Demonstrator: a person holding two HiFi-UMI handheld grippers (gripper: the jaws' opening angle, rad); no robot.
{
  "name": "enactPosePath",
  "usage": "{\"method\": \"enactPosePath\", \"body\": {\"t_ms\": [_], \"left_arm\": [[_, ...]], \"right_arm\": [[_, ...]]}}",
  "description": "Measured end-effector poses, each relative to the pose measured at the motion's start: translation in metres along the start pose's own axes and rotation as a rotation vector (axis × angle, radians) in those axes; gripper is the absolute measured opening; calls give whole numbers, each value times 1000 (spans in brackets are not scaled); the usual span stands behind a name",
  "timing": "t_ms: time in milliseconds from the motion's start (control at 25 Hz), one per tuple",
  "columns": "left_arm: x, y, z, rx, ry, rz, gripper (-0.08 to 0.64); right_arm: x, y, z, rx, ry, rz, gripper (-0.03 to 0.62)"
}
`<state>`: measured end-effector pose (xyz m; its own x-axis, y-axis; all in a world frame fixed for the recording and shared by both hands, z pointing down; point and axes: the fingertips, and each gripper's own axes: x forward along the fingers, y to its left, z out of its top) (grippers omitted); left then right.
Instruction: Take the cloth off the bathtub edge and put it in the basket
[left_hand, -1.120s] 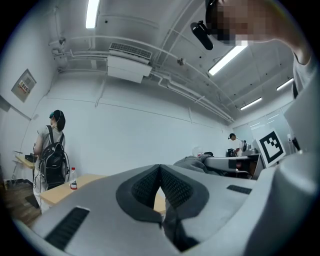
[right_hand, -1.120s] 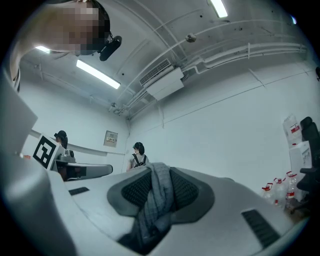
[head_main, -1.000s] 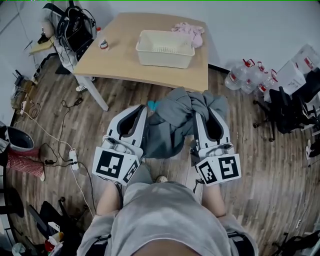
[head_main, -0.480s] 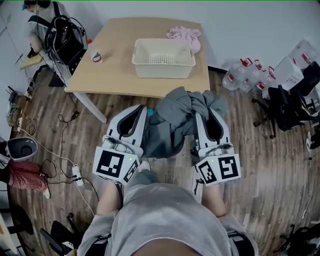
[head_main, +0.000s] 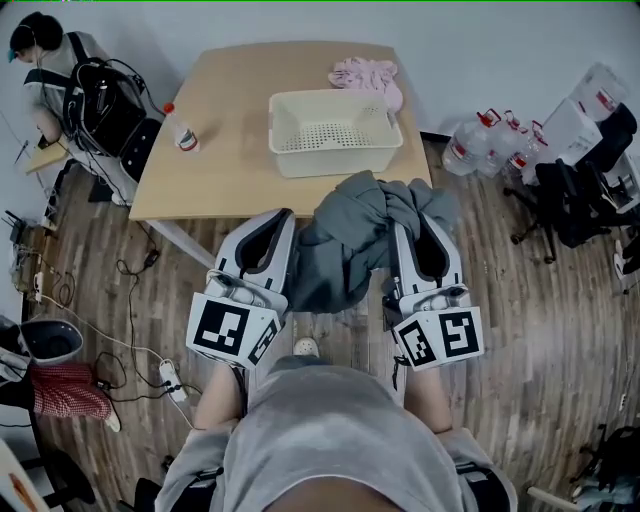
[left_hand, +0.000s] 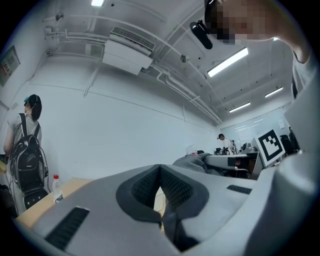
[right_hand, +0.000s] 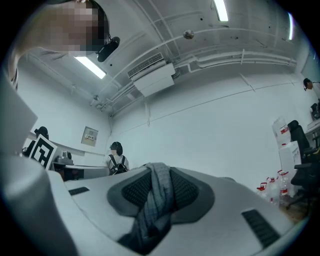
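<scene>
A grey cloth (head_main: 345, 245) hangs bunched between my two grippers, above the wooden floor. My right gripper (head_main: 410, 215) is shut on it; in the right gripper view a twisted fold of the cloth (right_hand: 157, 200) runs down between the pads of that gripper (right_hand: 159, 172). My left gripper (head_main: 283, 214) sits beside the cloth's left edge. In the left gripper view its pads meet with nothing between them (left_hand: 160, 172). The cream basket (head_main: 340, 162) stands on the wooden table (head_main: 230, 130), just beyond the cloth.
A pink cloth (head_main: 368, 75) lies behind the basket and a small bottle (head_main: 182, 133) stands at the table's left. A person with a backpack (head_main: 60, 80) is at the far left. Water bottles (head_main: 490, 155) and chairs (head_main: 580, 190) crowd the right; cables (head_main: 130, 300) trail on the floor.
The table and basket have come closer to the grippers and the cloth now reaches the table's front edge. Both grippers keep their hold and spacing.
</scene>
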<state>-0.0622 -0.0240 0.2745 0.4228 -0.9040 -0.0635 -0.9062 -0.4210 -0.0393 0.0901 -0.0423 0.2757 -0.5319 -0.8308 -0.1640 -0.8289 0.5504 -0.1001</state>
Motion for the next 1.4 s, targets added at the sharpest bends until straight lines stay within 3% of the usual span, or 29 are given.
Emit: {"method": "enactPosePath", "body": {"t_ms": [600, 880, 1400], "left_arm": [[23, 47, -14, -30, -6, -83, 15], [50, 78, -21, -42, 2, -68, 15], [142, 117, -19, -31, -9, -18, 15]], "right_arm": [[39, 11, -19, -2, 16, -80, 110], [80, 0, -23, -4, 19, -76, 110], [168, -62, -19, 3, 6, -37, 110]]}}
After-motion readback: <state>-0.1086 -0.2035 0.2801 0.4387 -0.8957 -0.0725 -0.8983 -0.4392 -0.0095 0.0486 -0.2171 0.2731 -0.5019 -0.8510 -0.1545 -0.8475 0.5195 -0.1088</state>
